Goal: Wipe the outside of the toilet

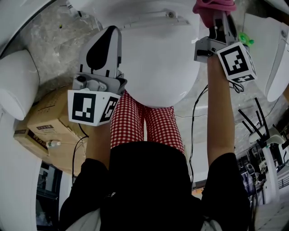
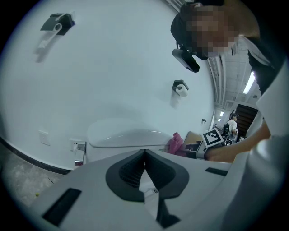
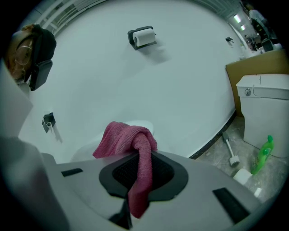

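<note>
Obs, head view: toilet sits directly below us, lid down, bowl front toward the person's legs in red-check trousers. Right tongs are pinched shut on a pink cloth. Right gripper view confirms: cloth bunched above the pads w/ a tail hanging down through the closed slot, so the grip is on a fold, not the whole wad. Cloth is held at the far right corner of the lid, near the hinge end; contact w/ the porcelain can't be confirmed from any view. We read this placement as a start pt for a wipe: the bunched part leads, so it would meet the surface before the hard tongs do. Left tongs are pressed together w/ nothing between them (left gripper view: pads meet, only toilet + wall beyond). They sit over the lid's left edge, well apart from the cloth; touching or not, can't tell. Prob. parked clear of the wiping path. Judgement: early stage, most of the outside (lid top, bowl sides, base) looks yet to be covered, though we can't tell wet from dry on white glaze. Risk: cloth tail is thin in the grip, could pull out under a hard sideways rub. Nearby, not in use: cardboard box at left, green bottle + second toilet at right.
</note>
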The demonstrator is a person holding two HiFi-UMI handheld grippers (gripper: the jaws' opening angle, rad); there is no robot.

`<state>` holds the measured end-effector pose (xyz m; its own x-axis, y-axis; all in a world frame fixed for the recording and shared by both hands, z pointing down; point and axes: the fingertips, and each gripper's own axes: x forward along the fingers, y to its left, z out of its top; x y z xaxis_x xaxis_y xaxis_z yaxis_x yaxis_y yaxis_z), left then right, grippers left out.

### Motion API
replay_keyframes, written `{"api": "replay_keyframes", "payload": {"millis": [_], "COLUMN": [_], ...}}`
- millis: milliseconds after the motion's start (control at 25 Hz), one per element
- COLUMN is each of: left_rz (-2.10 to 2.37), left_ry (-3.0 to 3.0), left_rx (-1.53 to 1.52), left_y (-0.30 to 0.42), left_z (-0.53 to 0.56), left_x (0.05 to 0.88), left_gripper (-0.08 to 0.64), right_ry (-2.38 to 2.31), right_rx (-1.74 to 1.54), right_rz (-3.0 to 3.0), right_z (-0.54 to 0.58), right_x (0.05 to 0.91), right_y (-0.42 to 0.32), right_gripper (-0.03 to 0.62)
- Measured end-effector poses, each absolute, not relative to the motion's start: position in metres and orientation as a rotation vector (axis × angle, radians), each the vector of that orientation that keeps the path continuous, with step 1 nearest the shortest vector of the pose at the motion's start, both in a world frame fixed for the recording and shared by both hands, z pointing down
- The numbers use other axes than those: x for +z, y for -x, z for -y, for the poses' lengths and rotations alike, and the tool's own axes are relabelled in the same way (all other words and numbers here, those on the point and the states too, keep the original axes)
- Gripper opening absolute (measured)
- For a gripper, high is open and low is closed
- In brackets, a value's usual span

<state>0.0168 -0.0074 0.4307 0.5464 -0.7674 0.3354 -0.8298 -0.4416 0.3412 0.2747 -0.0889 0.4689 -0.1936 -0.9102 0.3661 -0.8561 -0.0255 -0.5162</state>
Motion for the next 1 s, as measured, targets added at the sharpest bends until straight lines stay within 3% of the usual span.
{"api": "replay_keyframes", "payload": {"millis": [640, 1000], "left_rz": [1.309, 1.322], "left_ry": [-2.32, -2.328], "left_rx": [0.162, 0.145], "left_y": [0.009, 0.023], "left_z": [-0.007, -0.015], "left_x": [0.425, 0.418], "left_gripper": [0.009, 0.009], "right_ry": [2.131, 2.116], "right_rx": [-0.991, -0.892], "right_rz": [-1.856, -1.887], "right_z": [0.075, 0.055], "right_x": [0.465, 0.442], "right_y": [-0.321, -0.302], "right_gripper": [0.055, 0.055]}}
